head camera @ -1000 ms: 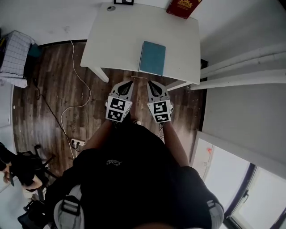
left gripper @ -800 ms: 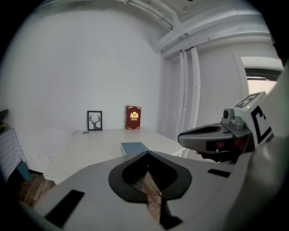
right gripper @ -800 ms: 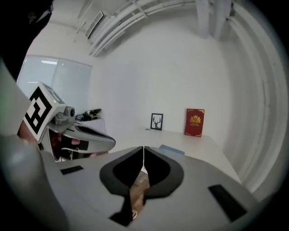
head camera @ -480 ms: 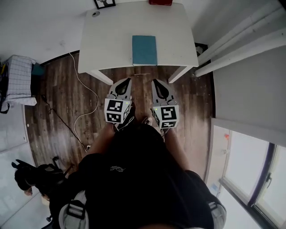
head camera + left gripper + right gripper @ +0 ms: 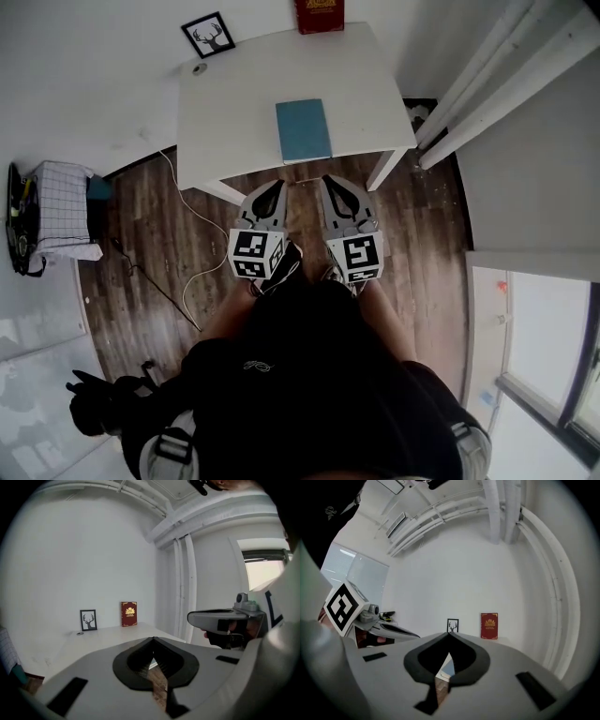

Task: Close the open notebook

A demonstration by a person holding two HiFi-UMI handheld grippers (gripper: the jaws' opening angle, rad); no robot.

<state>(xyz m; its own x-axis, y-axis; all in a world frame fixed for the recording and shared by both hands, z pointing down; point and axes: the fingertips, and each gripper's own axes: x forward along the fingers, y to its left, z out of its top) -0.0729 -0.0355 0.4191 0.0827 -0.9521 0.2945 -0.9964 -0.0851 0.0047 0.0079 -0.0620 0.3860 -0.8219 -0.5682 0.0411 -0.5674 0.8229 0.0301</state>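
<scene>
The teal notebook [image 5: 303, 130] lies closed and flat near the front edge of the white table [image 5: 234, 112]. My two grippers hang side by side over the wooden floor, short of that edge and apart from the notebook. The left gripper [image 5: 276, 186] is shut, its jaws meeting in a point with nothing between them. My right gripper [image 5: 328, 180] is also shut and empty, having just closed the last bit. In the left gripper view its tip [image 5: 153, 639] points at the table. The right gripper view shows its own tip [image 5: 450, 634] aimed the same way.
A red book [image 5: 319, 15] and a framed deer picture [image 5: 208, 35] lean on the wall at the table's back. A small round thing [image 5: 199, 68] lies near them. A white cable [image 5: 192, 272] runs over the floor. White pipes [image 5: 487, 75] rise at the right.
Both grippers have risen and drawn a little back from the table's front edge. The notebook has stayed closed and still, and more of the table's back is in view.
</scene>
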